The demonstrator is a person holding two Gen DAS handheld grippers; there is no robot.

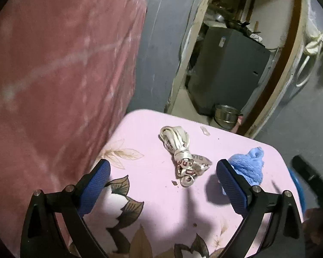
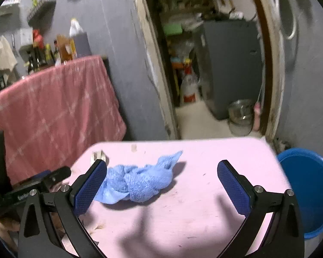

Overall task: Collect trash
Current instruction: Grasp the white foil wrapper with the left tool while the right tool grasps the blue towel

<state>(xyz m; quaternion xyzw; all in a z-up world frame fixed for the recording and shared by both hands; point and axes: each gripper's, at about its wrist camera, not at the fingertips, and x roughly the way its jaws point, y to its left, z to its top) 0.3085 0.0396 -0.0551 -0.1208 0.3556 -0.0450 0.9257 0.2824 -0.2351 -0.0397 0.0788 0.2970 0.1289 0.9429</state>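
Both jaws spread wide and empty, the left hand-held gripper (image 1: 163, 179) and the right hand-held gripper (image 2: 162, 180) hover low over a pink flower-printed tabletop (image 1: 152, 193) speckled with small crumbs. On it lie a bundled white strap (image 1: 181, 150) mid-surface and, near its right, a crumpled blue cloth (image 2: 140, 181), close to the right gripper's left finger. Past the edge stand a blue basin (image 2: 310, 189) at right, a pink-draped stand (image 2: 53, 107) at left, grey walls, and a doorway with a steel pot (image 2: 241, 116) beside a grey cabinet (image 2: 230, 64).
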